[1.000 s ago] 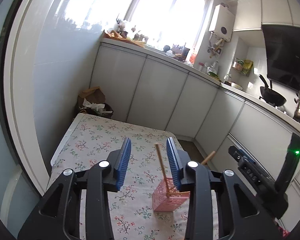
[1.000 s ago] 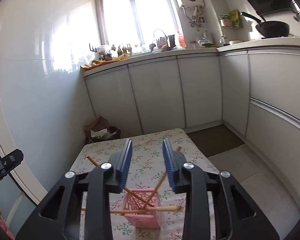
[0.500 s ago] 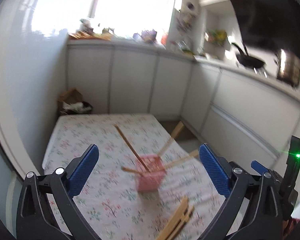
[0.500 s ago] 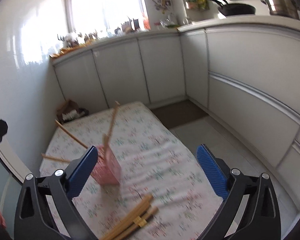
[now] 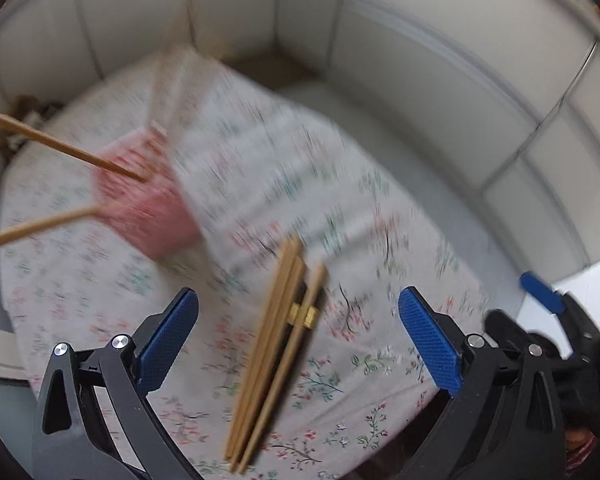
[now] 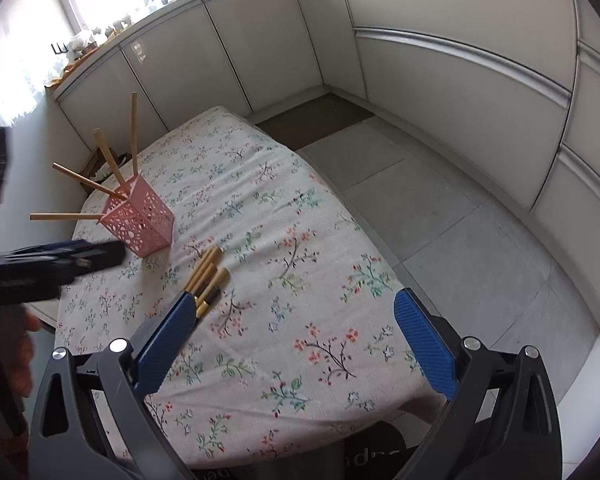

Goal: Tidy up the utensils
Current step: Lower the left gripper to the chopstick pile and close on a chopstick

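Left wrist view is smeared with blur, but we can read it: our left gripper (image 5: 298, 334) has its jaws spread wide, blue pads far apart, nothing pinched between them. Right under that gap lies the bundle (image 5: 274, 360) of wooden sticks, flat on the floral cloth (image 5: 380, 380), its length running away from us between the two pads without touching either. A small yellow clip or band sits across the bundle; we cannot tell which. Up and to the left stands the pink holder (image 5: 148, 196), blurred, with single sticks (image 5: 60, 146) poking out of it toward the left edge.

Over on the right wrist view things are sharp. Our right gripper (image 6: 292, 340) is also wide, empty, hanging over bare cloth (image 6: 280, 240) near the table's front edge. The bundle (image 6: 208, 276) lies just off its left pad, partly hidden behind that pad. The holder (image 6: 138, 220) stands upright farther back on the left, four sticks (image 6: 133, 132) fanned out of it at different angles. The left gripper (image 6: 60, 260) shows as a dark blur at the left edge, in front of the holder. White cabinets (image 6: 440, 92) wrap the room behind the table.
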Action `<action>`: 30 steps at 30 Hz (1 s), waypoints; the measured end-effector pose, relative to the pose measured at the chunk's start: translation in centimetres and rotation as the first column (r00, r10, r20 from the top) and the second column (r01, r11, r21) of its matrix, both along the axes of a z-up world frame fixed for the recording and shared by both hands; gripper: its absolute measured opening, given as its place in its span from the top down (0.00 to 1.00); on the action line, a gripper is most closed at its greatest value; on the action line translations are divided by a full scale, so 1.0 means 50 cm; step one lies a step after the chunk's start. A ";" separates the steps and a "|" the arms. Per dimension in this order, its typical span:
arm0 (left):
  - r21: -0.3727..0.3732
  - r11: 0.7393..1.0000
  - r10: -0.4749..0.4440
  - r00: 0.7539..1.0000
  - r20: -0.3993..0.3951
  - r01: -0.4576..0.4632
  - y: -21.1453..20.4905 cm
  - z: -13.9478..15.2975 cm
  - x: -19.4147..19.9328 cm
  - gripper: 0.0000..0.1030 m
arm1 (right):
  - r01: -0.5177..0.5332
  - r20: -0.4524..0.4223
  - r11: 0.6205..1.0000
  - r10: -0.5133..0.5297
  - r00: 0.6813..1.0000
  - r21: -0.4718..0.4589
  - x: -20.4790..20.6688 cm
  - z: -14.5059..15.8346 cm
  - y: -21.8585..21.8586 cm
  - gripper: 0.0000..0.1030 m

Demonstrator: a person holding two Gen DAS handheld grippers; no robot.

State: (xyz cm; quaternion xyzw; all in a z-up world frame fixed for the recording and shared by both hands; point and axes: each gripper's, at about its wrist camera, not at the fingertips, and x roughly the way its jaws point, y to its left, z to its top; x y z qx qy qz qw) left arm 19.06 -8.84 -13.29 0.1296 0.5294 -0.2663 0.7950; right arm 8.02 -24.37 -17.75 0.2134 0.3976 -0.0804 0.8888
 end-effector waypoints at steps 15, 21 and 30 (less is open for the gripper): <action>0.141 0.987 0.094 0.987 -0.127 -0.076 -0.030 -0.126 0.110 0.67 | -0.008 -0.032 0.999 0.010 0.999 0.043 0.014 -0.025 -0.024 0.06; 0.175 0.982 0.097 0.988 -0.121 -0.075 -0.039 -0.153 0.138 0.76 | -0.015 -0.042 0.999 0.017 0.999 0.042 0.020 -0.031 -0.024 0.06; 0.210 0.977 0.053 0.989 -0.140 -0.023 -0.065 -0.179 0.151 0.82 | -0.001 -0.049 0.999 0.004 0.999 0.051 0.018 -0.035 -0.031 0.06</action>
